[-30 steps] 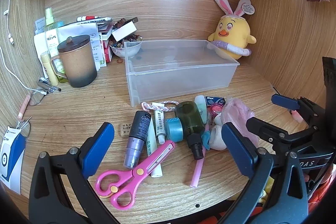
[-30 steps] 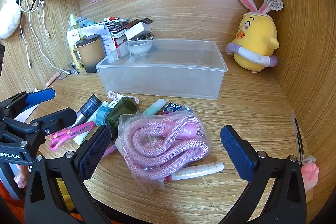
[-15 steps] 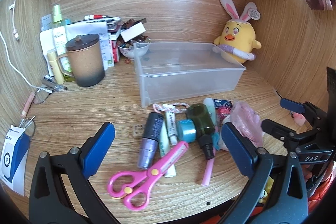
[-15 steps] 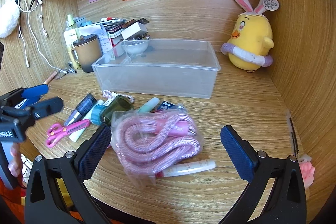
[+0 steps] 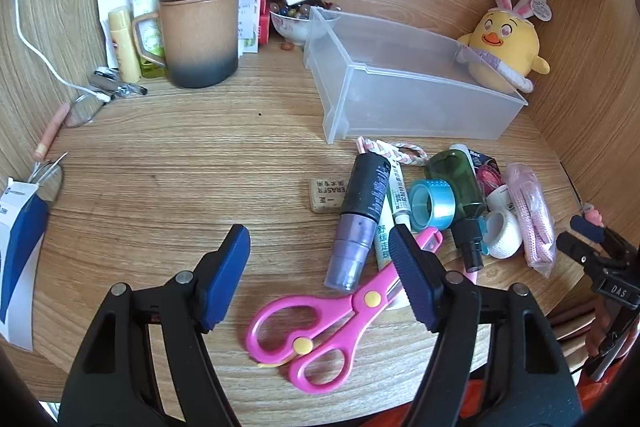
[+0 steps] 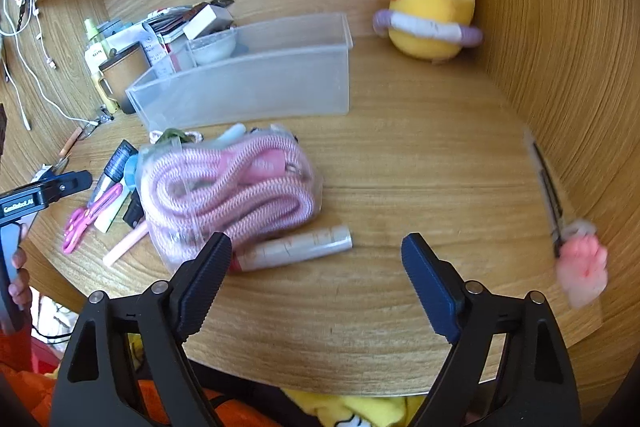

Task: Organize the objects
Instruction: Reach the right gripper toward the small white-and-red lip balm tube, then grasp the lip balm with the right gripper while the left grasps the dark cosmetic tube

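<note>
Jaws closing on both grippers, nothing between them: the left gripper (image 5: 320, 247) hovers over pink scissors (image 5: 320, 323) on the desk (image 5: 160, 187); the right gripper (image 6: 316, 255) nears a bagged pink rope (image 6: 232, 187).

bare desk (image 5: 168, 187) left of the clutter, clear bin (image 5: 400, 95) and lidded mug (image 5: 198, 31) behind it

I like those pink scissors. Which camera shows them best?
The left wrist view: the pink scissors lie close, sharp and nearly whole. The right wrist view shows them small, blurred, at the far left.
</note>
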### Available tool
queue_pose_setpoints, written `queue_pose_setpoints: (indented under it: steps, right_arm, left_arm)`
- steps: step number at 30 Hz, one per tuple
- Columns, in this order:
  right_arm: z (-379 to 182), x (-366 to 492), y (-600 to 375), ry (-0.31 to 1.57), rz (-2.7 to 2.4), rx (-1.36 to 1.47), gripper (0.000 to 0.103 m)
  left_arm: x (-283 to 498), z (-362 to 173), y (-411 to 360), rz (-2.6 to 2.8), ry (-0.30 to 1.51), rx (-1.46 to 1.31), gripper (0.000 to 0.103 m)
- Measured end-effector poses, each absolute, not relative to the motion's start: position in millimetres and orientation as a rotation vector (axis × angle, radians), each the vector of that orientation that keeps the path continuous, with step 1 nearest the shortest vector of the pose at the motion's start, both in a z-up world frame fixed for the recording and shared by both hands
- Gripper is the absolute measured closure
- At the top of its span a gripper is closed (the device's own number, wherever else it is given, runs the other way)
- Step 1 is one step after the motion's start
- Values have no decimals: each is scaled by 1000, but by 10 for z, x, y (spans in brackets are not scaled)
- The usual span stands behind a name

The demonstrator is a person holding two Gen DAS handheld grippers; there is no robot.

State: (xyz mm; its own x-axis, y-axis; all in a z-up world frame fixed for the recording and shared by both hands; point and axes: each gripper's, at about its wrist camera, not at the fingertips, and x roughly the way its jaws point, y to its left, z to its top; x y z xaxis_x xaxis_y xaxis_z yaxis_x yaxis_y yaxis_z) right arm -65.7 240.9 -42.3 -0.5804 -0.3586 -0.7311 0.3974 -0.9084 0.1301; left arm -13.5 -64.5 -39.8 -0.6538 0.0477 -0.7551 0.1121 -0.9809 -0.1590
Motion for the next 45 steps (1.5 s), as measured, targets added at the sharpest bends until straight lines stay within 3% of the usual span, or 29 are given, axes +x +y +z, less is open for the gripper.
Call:
queue_pose_setpoints:
  steps: [7, 11, 16, 26, 29, 35, 45]
  right_arm:
    - [-514, -676, 2353, 34, -2423, 1150, 24]
    - [-560, -751, 2351, 18, -2412, 1175, 42]
    - [-536, -843, 2359, -12, -2419, 1160, 53]
    - [-555, -1079, 2179, 126, -2488, 1104, 77]
    - [-571, -1147, 2181, 110, -2489, 1119, 77]
    - [-455, -1028, 2291, 67, -2533, 1108, 77]
    - [-625, -845, 2328, 148, -2536, 1159, 78]
  left_arm:
    - [-270, -427, -525, -2811, 244, 1275, 34]
    - [-352, -466, -500, -2804, 237, 1280, 40]
    - [-428, -509, -495, -2802, 246, 1279, 48]
    - [-494, -542, -458, -2807, 230, 1246, 70]
    - [-488, -538, -468, -2807, 220, 1236, 77]
    - [-481, -530, -513, -2803, 223, 1211, 78]
    - [-361, -248, -542, -2846, 239, 1082, 78]
